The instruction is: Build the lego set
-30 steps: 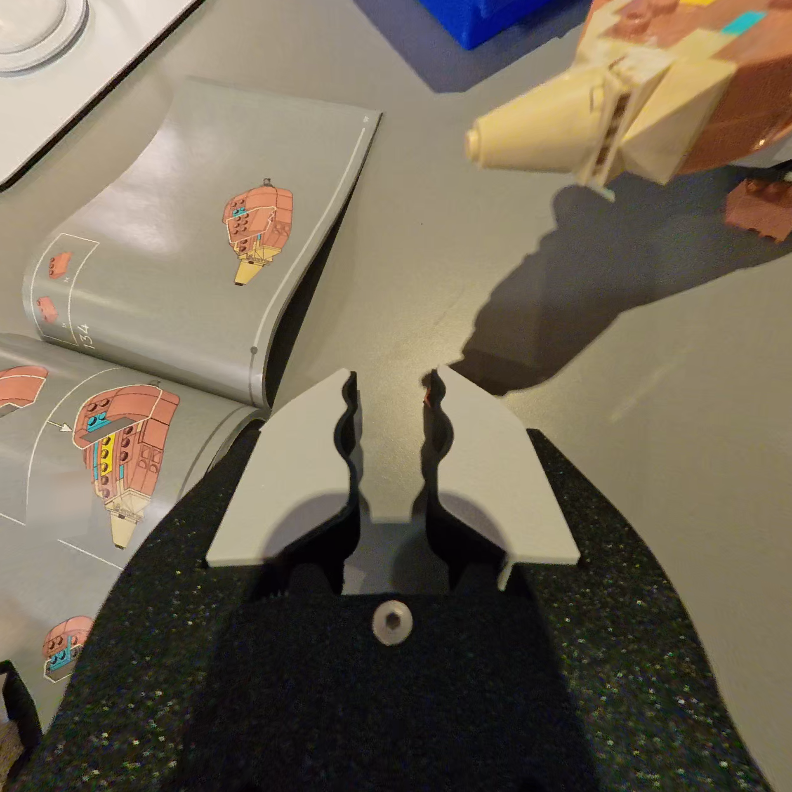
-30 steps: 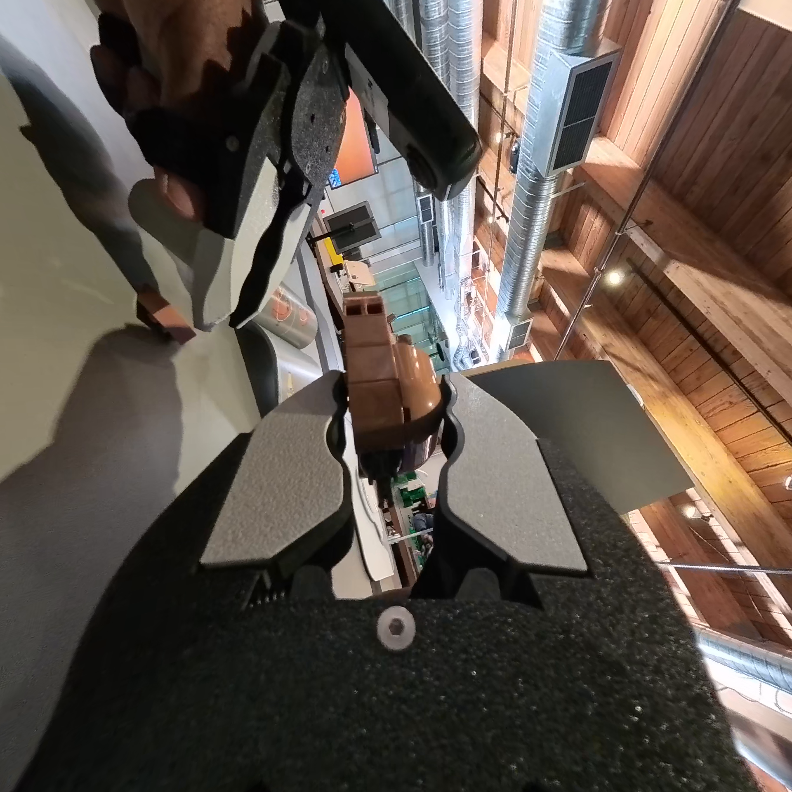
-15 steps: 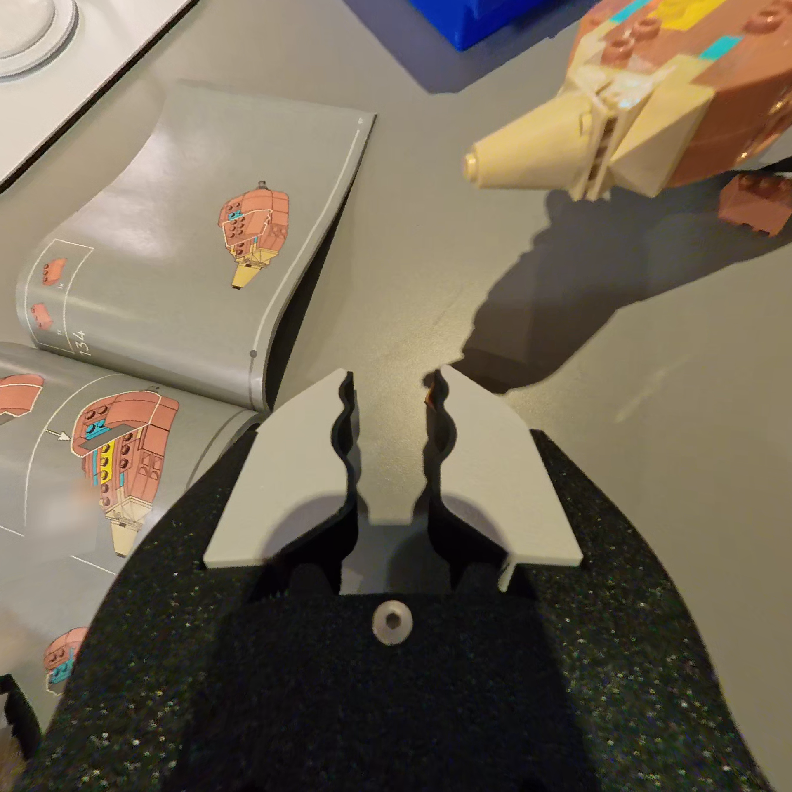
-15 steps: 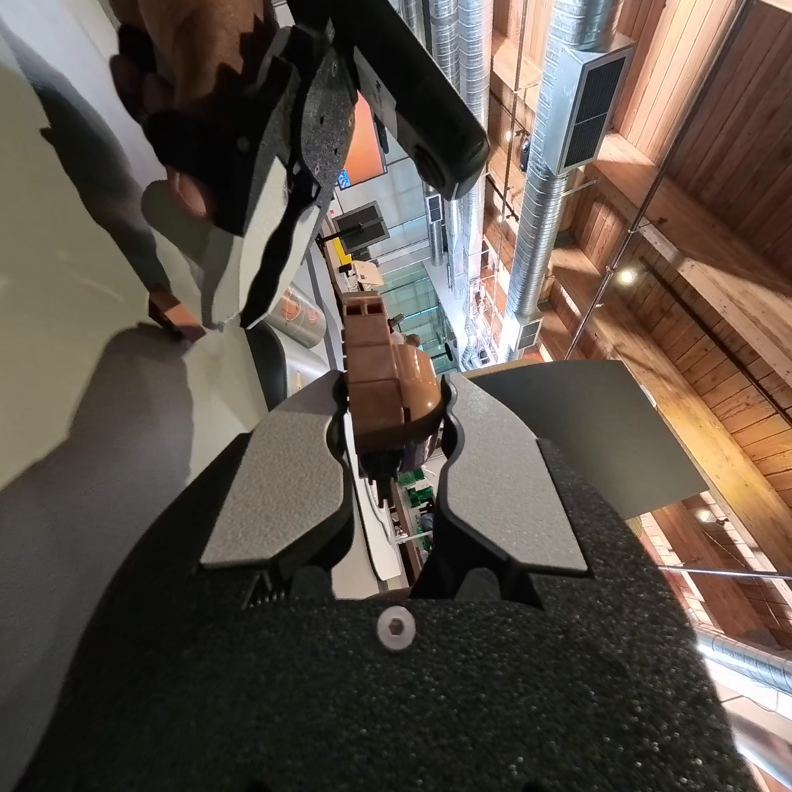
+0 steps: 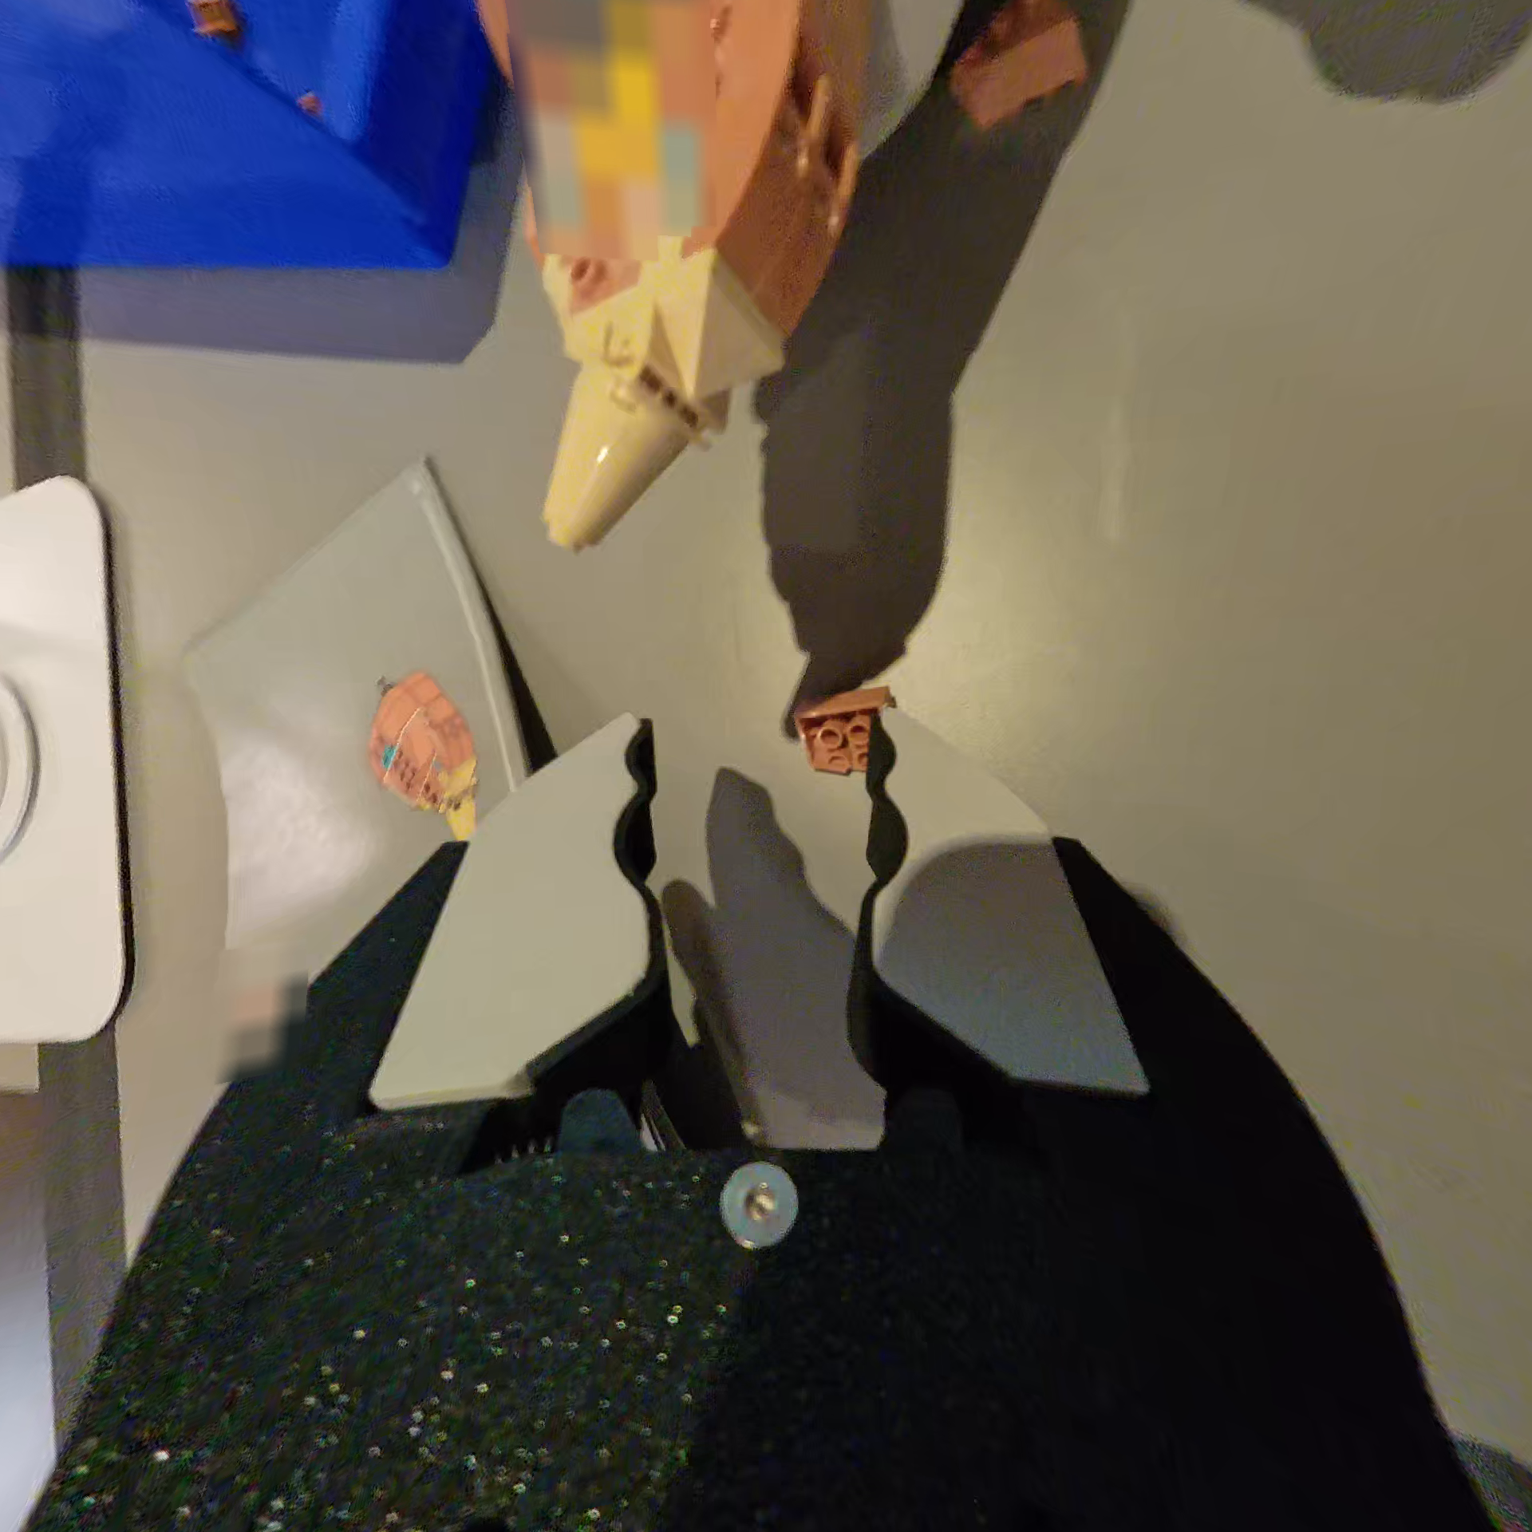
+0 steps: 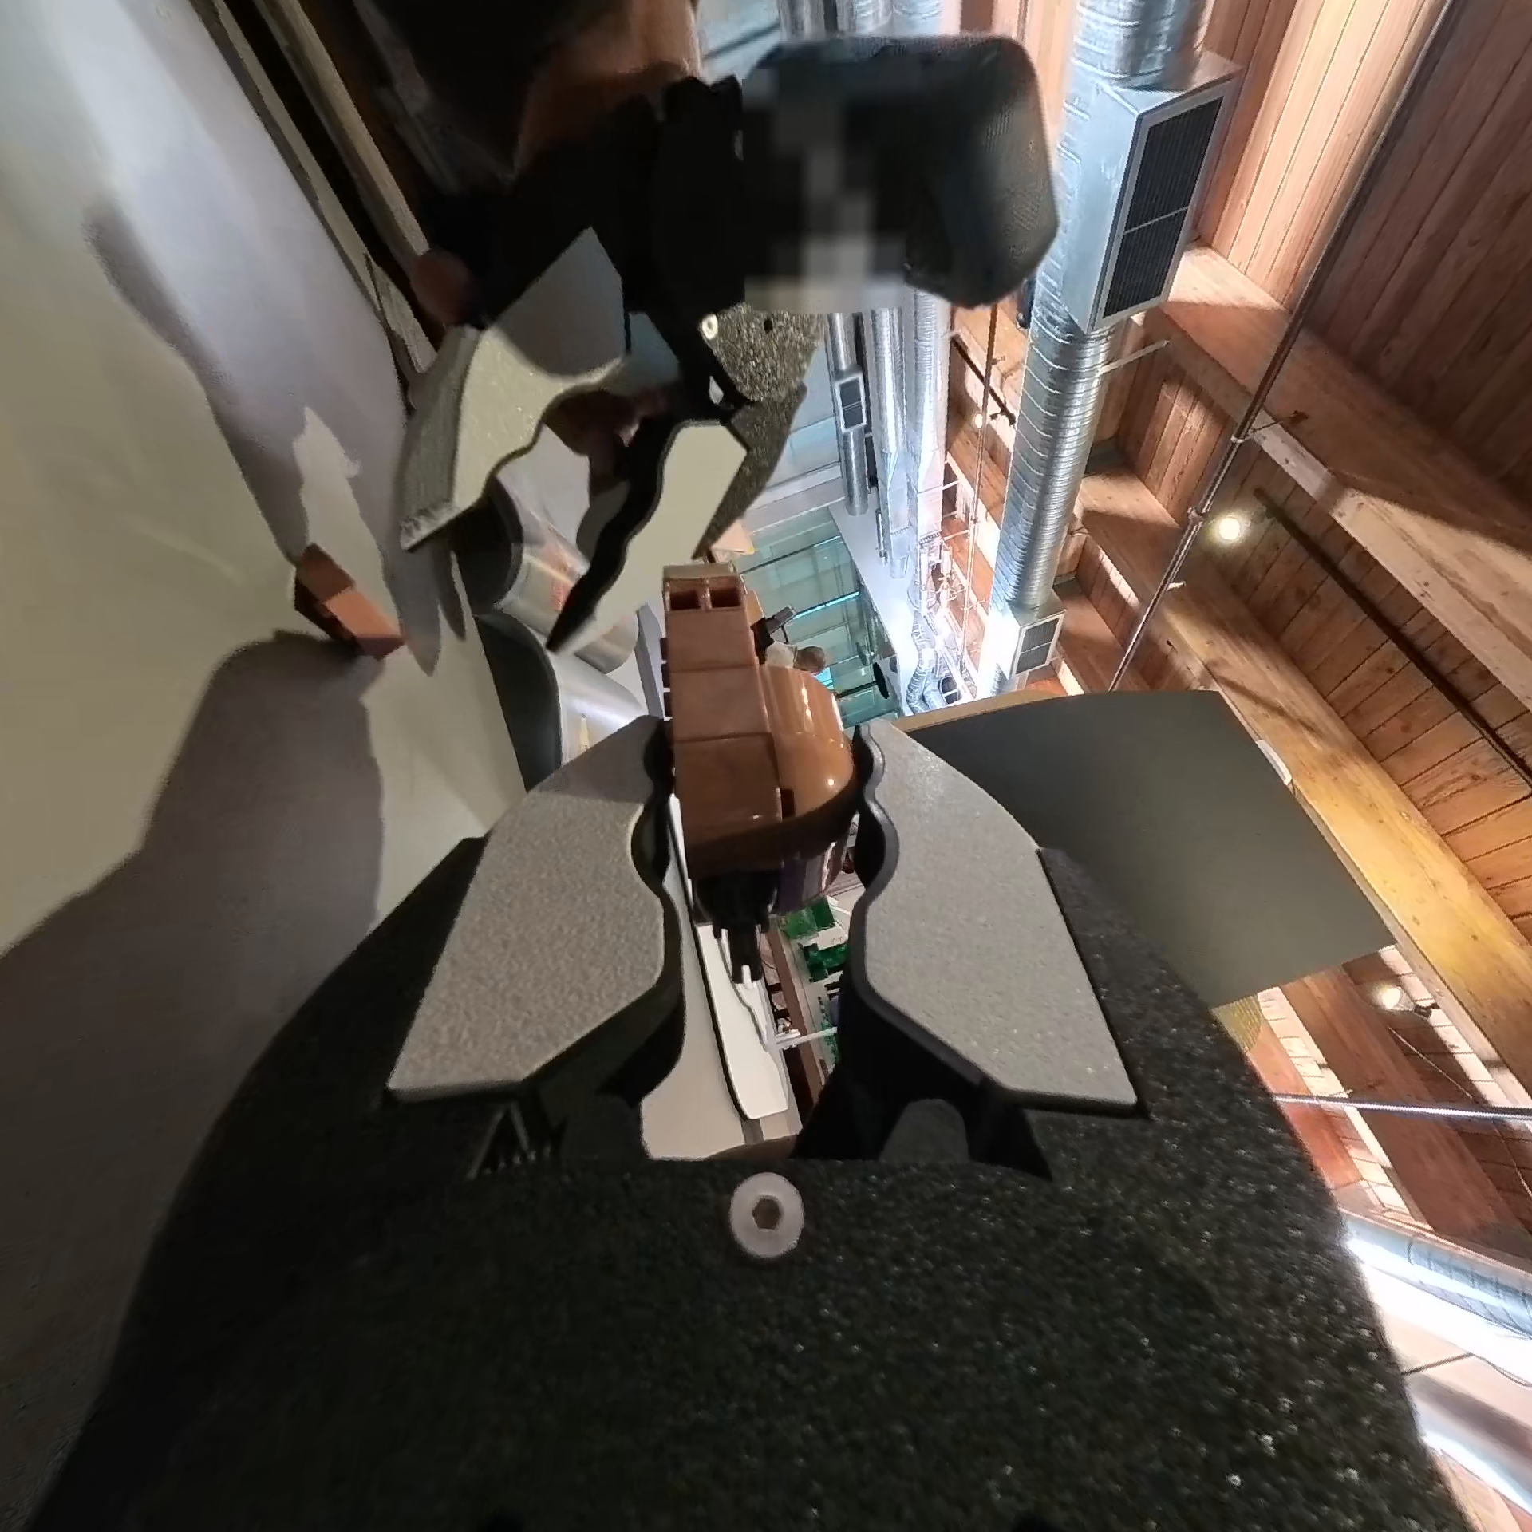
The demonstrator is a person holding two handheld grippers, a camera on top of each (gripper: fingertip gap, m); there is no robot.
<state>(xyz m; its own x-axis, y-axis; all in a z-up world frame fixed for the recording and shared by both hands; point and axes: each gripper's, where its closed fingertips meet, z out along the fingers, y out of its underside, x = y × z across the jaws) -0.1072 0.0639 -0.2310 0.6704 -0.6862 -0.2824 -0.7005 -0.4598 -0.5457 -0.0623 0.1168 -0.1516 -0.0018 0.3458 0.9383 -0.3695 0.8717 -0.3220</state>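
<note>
My left gripper (image 5: 758, 746) is open and empty above the grey table (image 5: 1243, 580). A small brown brick (image 5: 839, 734) lies on the table right at its right fingertip (image 5: 899, 746). My right gripper (image 6: 763, 738) is shut on the brown lego model (image 6: 729, 746) and holds it in the air. In the left wrist view the model (image 5: 663, 398) hangs above the table with its tan nose pointing at my left gripper. The right wrist view shows my left gripper (image 6: 497, 580) open, close to the same small brick (image 6: 340, 605).
An open instruction booklet (image 5: 348, 746) lies to the left of my left gripper. A white tray (image 5: 50, 746) sits at the far left and a blue bin (image 5: 207, 124) at the back left. Another brown brick (image 5: 1020, 66) lies at the back right. About 11 cm separates my left fingertips from my right. The brown brick (image 5: 1020, 66) is about 15 cm from both grippers' fingertips.
My left gripper has opened wider and swung round, so the model now sits straight ahead of it. The small brick now shows fully at its right fingertip. My right gripper still holds the model.
</note>
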